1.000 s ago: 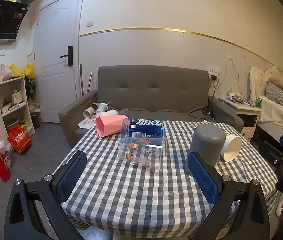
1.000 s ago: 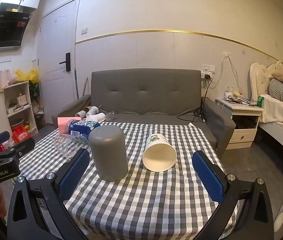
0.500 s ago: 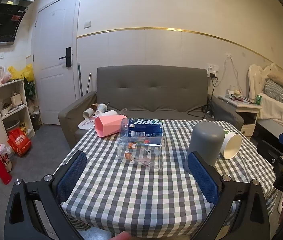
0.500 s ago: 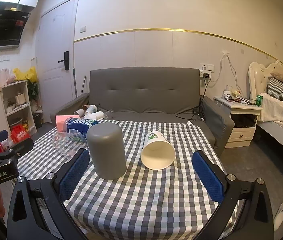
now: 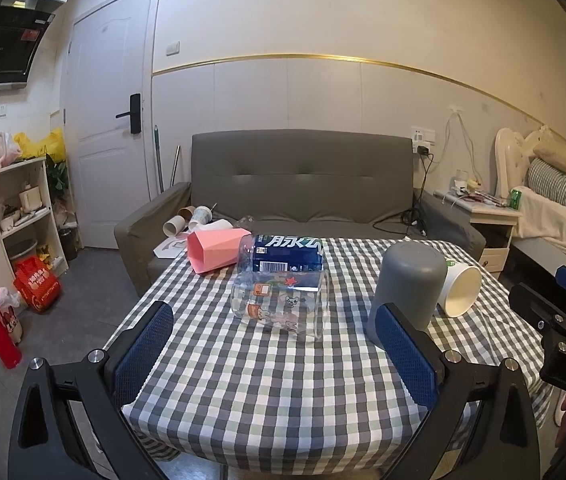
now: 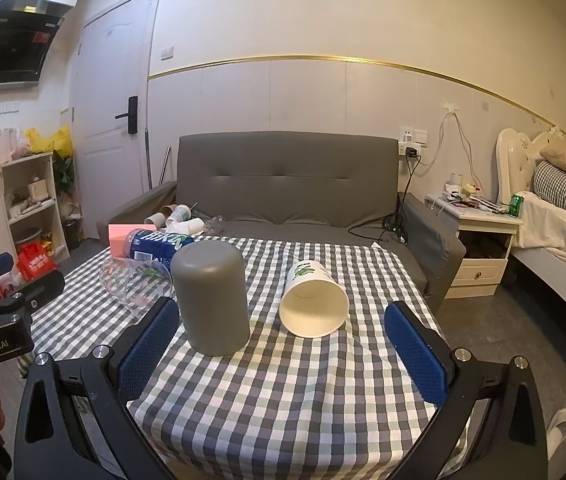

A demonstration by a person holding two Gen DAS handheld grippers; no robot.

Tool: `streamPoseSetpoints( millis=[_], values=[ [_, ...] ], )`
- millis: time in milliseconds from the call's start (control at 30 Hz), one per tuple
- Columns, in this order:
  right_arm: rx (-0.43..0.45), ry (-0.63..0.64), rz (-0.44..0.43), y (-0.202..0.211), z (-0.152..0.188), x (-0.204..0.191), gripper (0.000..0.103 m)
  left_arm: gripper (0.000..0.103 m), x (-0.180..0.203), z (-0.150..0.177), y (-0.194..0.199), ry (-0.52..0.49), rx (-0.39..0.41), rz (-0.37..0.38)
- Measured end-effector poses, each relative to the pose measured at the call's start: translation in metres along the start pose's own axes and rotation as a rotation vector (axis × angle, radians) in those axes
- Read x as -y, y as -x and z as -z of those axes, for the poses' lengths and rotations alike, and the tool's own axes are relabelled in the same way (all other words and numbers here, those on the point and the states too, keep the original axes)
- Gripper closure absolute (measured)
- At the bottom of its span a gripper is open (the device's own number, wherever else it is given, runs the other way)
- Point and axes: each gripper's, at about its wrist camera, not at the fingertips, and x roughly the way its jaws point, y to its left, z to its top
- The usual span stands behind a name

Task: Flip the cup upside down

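A grey cup [image 6: 213,298] stands upside down on the checked table [image 6: 283,392]; it also shows in the left wrist view [image 5: 407,284]. A white paper cup [image 6: 313,300] lies on its side to its right, mouth toward me, also in the left wrist view [image 5: 459,288]. A clear printed cup [image 5: 281,304], a blue-labelled bottle [image 5: 287,254] and a pink cup [image 5: 213,248] lie on their sides. My left gripper [image 5: 275,352] is open and empty near the front edge. My right gripper [image 6: 283,348] is open and empty, before the grey and paper cups.
A grey sofa [image 5: 303,184] stands behind the table with paper cups [image 5: 191,218] on its left arm. A shelf unit [image 5: 23,208] and red bags [image 5: 37,284] are at the left. A nightstand [image 6: 479,240] and bed [image 6: 555,216] are at the right.
Both grippers have stayed open and empty and drifted only slightly. The cups on the table have not moved.
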Motion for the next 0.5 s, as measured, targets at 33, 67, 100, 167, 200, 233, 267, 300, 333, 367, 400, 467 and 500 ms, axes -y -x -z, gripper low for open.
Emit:
streamPoseSetpoints(
  millis=[33, 67, 100, 167, 200, 233, 267, 300, 333, 367, 400, 467, 500],
  values=[
    [0.000, -0.001, 0.000, -0.0001, -0.0001, -0.0001, 0.000, 0.000, -0.0001, 0.0000, 0.0000, -0.001, 0.000, 0.001],
    [-0.001, 0.000, -0.001, -0.0003, 0.0000, -0.0001, 0.000, 0.000, -0.0001, 0.0000, 0.0000, 0.000, 0.000, 0.000],
    [-0.002, 0.001, 0.000, -0.0002, -0.0002, -0.0005, 0.000, 0.000, -0.0005, 0.0001, 0.0003, 0.000, -0.001, 0.000],
    [-0.001, 0.001, -0.001, -0.0004, -0.0004, -0.0006, 0.000, 0.000, -0.0006, -0.0001, 0.0006, 0.001, 0.000, 0.000],
    [-0.002, 0.002, -0.001, -0.0003, -0.0002, -0.0006, 0.000, 0.000, -0.0004, 0.0001, 0.0003, 0.001, 0.000, 0.001],
    [-0.002, 0.002, 0.000, -0.0005, -0.0002, -0.0008, 0.000, 0.000, -0.0006, 0.0002, 0.0003, 0.002, 0.000, 0.003],
    [-0.003, 0.002, 0.001, -0.0006, -0.0003, -0.0009, 0.000, 0.000, -0.0007, 0.0001, 0.0006, 0.002, 0.000, 0.004],
    [-0.002, 0.001, 0.000, -0.0005, -0.0002, -0.0008, 0.000, 0.000, -0.0006, 0.0001, 0.0004, 0.001, 0.000, 0.003],
    [-0.003, 0.001, -0.001, -0.0008, -0.0004, -0.0014, 0.000, 0.000, -0.0006, 0.0000, 0.0007, -0.001, 0.001, 0.000],
    [-0.002, 0.000, 0.000, -0.0009, -0.0005, -0.0014, 0.000, 0.000, -0.0008, 0.0000, 0.0001, -0.003, 0.000, -0.001],
    [-0.002, 0.000, -0.001, -0.0009, -0.0005, -0.0013, 0.000, 0.000, -0.0009, 0.0003, 0.0000, -0.004, 0.000, -0.001],
    [-0.002, 0.002, 0.001, -0.0008, -0.0003, -0.0016, 0.000, 0.000, -0.0011, 0.0002, 0.0001, -0.001, -0.001, 0.001],
    [-0.001, 0.002, 0.003, -0.0005, -0.0004, -0.0014, 0.000, 0.000, -0.0013, 0.0003, 0.0002, 0.000, 0.000, -0.001]
  ],
)
